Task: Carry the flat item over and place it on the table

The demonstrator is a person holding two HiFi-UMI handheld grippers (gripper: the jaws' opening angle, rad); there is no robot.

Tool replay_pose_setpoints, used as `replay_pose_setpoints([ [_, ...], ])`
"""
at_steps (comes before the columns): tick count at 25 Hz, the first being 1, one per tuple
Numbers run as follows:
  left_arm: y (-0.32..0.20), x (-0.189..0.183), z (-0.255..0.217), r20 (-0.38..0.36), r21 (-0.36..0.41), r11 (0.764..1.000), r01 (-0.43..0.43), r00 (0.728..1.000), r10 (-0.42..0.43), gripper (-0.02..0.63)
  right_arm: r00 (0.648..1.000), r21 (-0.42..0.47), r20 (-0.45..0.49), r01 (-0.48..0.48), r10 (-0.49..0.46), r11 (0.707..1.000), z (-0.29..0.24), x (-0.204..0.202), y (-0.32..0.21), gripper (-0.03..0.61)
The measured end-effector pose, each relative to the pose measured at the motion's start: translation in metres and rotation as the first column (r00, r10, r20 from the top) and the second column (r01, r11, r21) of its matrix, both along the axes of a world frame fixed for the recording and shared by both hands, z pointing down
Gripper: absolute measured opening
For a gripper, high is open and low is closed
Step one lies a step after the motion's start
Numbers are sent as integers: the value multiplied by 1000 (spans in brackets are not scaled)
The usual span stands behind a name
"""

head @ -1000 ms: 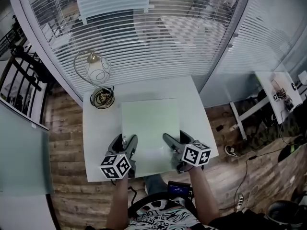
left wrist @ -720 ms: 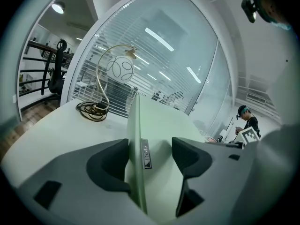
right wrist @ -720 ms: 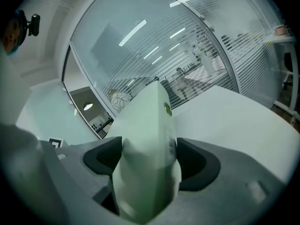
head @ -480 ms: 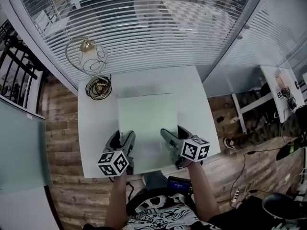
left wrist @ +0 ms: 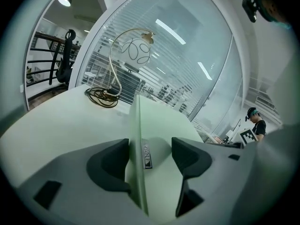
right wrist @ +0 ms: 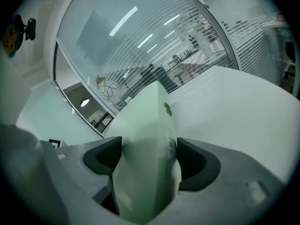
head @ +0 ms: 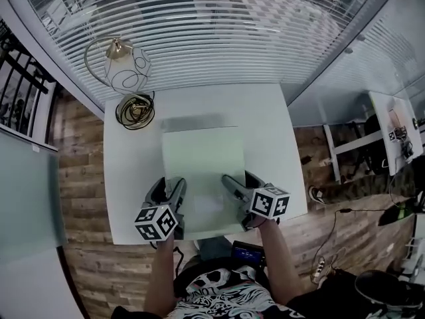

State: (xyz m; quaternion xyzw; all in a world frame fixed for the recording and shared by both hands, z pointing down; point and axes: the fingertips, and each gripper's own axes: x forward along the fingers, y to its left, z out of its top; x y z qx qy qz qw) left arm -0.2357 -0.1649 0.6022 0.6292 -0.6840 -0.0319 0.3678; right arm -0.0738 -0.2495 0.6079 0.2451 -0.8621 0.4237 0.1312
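A thin, flat, pale green panel (head: 202, 161) hangs level just above the white square table (head: 129, 178) and casts a shadow at its far edge. My left gripper (head: 174, 190) is shut on the panel's near left edge. My right gripper (head: 232, 186) is shut on its near right edge. In the left gripper view the panel (left wrist: 159, 121) runs edge-on between the dark pads of the left gripper (left wrist: 150, 151). In the right gripper view the panel (right wrist: 145, 121) fills the gap of the right gripper (right wrist: 149, 156).
A curved wire lamp with a glass globe (head: 126, 65) and a coiled cord (head: 136, 109) stand at the table's far left corner. A curved glass wall with blinds (head: 219, 32) lies behind. A white desk (head: 393, 121) stands at right. A person (left wrist: 256, 121) is far off.
Both grippers and the panel have moved a little farther in over the table, and the lamp and the glass wall look nearer. Both grips on the panel are unchanged.
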Motion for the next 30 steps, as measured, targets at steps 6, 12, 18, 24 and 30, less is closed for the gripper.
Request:
replay_pose_setpoints([
  [6,-6,-1,19,-26,-35,999,12,1000,-13,284,1000,-33,-29,10,-11,999,19,-2,-8,351],
  [12,-16,-3,38,-49,-91,996,23,998,-27,284,998,-65,-58,21,-24,998,36,-5,-19,351],
  [18,-27,-4,53,-54,-184,983,13,998,-24,284,996,-123,-89,12,-23,992,52,-4,-29,351],
  [24,-35,0,55,-57,-198,980,9,998,-21,285,989,-72,-146,9,-20,997,52,-1,-39,350],
  [30,-37,1,55,-57,-204,979,7,998,-19,285,987,-27,-160,4,-8,1000,48,2,-41,350],
])
